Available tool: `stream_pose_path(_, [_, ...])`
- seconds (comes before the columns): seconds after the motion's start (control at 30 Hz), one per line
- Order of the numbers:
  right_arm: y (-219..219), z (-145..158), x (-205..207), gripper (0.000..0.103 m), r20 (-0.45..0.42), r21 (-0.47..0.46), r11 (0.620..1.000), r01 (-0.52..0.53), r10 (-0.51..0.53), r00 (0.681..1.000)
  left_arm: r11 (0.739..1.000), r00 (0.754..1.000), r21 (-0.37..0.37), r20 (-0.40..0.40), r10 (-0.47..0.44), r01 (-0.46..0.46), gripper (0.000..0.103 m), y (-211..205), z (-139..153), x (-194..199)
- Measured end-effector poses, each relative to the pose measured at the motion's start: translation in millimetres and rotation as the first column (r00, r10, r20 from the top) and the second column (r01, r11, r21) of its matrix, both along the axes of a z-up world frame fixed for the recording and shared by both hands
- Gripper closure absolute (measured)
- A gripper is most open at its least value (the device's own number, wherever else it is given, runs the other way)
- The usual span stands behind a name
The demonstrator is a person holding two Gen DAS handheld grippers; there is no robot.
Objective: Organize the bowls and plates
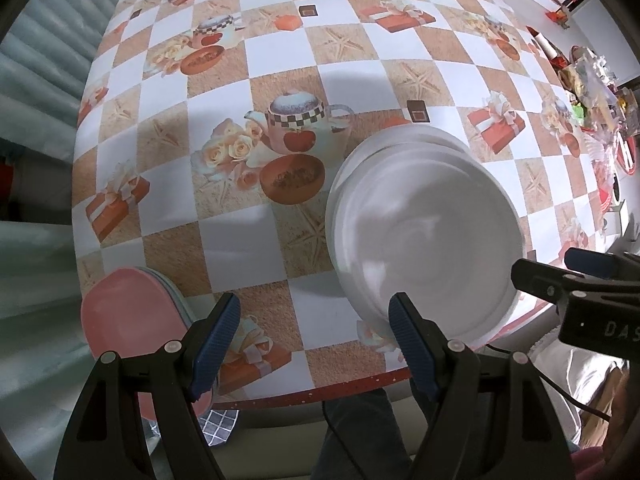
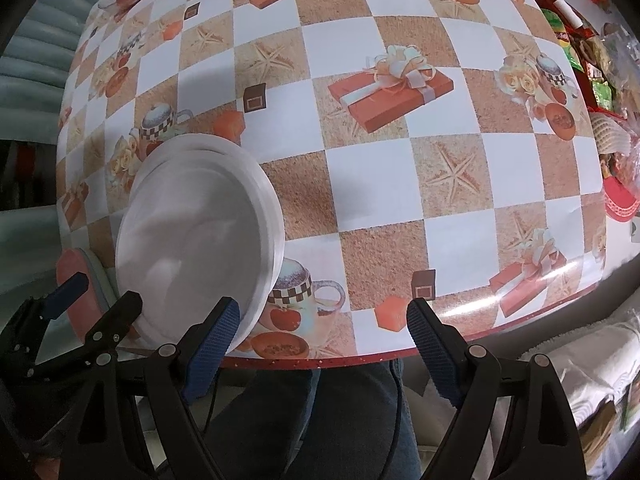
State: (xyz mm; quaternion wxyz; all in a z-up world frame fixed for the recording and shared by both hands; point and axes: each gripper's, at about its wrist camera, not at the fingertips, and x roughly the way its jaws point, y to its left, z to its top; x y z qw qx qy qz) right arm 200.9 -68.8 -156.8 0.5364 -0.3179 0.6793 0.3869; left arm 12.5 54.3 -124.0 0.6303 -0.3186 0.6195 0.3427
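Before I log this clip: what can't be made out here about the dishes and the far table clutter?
- Stack of white round plates: the count is unclear in both views, since the rims blur together.
- Pink plastic dish stack: the left gripper covers its near part; the other view shows only an edge.
- Clutter of colourful packets: too small and warped to identify.

Big round table (image 2: 400, 184) ahead of the claws, covered in a glossy checkered white-and-tan oilcloth printed with teapots, gift boxes and starfish, red speckled trim along the near edge. Pale teal ribbed upholstery (image 1: 44, 48) sits off left. Cluttered snack packets (image 2: 592, 60) crowd the far right. Soft daylight glares off the cloth.
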Motion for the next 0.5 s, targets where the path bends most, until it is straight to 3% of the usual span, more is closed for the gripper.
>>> stream_pose_path(0.5, [7,-13,-3,0.016,-0.013,-0.015,1.0,-0.021,0.021,1.0,1.0,0.999,0.002,-0.042,-0.015,0.015,0.023,0,-18,6])
